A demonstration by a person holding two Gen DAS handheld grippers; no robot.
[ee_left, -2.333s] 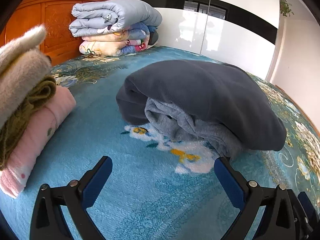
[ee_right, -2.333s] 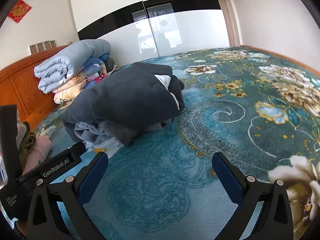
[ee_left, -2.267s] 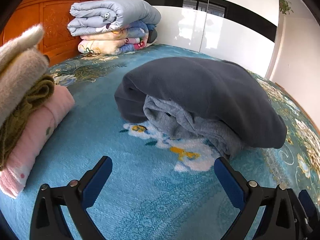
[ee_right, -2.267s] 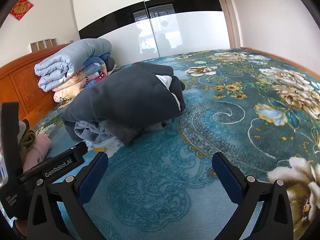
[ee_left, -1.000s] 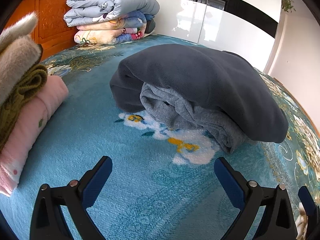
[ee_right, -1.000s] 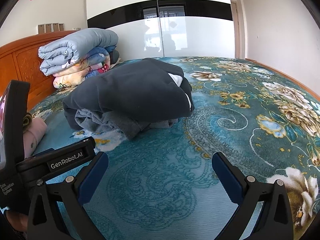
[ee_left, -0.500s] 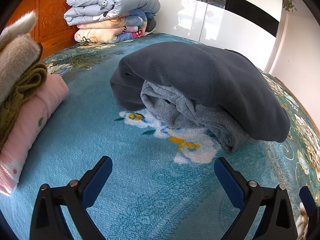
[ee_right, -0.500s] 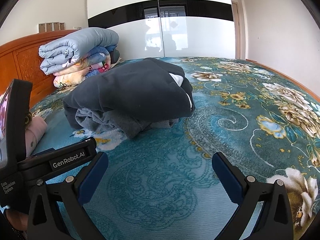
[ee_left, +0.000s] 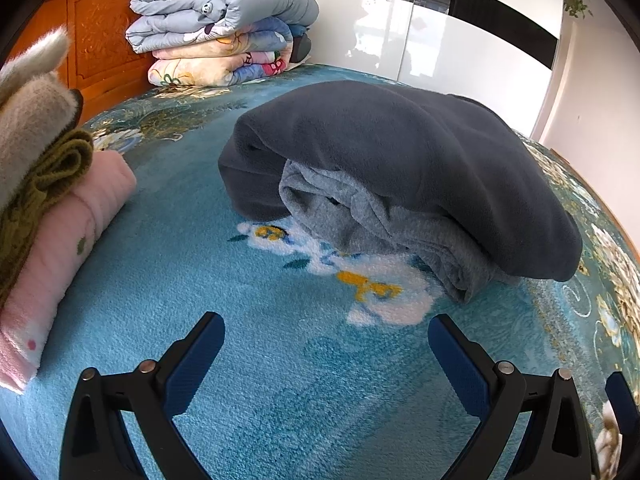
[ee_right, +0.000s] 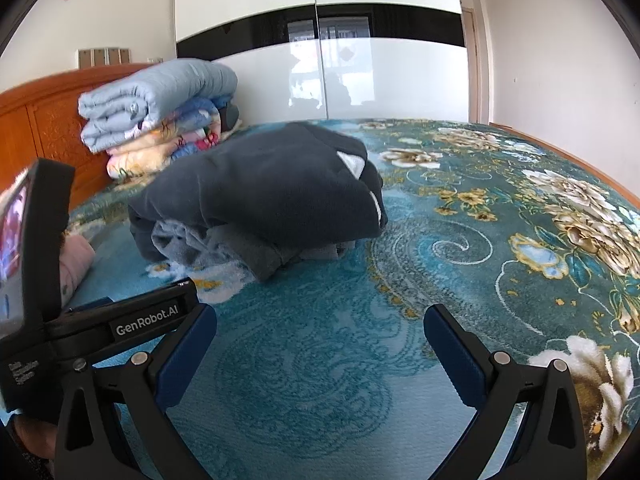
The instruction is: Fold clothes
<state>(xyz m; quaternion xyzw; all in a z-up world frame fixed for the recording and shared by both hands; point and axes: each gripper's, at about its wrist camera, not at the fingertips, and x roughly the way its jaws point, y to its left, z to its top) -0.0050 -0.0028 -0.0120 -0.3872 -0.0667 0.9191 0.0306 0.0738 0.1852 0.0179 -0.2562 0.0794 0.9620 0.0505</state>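
Observation:
A dark grey fleece garment (ee_left: 400,148) lies bundled on the blue floral bedspread (ee_left: 280,380), with its lighter grey lining (ee_left: 372,236) spilling out at the near side. It also shows in the right wrist view (ee_right: 264,196). My left gripper (ee_left: 326,328) is open and empty, low over the bedspread in front of the bundle. My right gripper (ee_right: 320,320) is open and empty, also short of the bundle. The left gripper's body (ee_right: 120,320) shows at the left of the right wrist view.
A stack of folded clothes, pink (ee_left: 60,248), olive and beige, sits at the left. Folded quilts (ee_left: 220,20) are piled against the wooden headboard (ee_left: 96,40). A white and black wardrobe (ee_right: 360,60) stands behind the bed.
Both grippers have drifted slightly; the bundle sits a little nearer in the left wrist view. Both stay open and the clothes have not moved.

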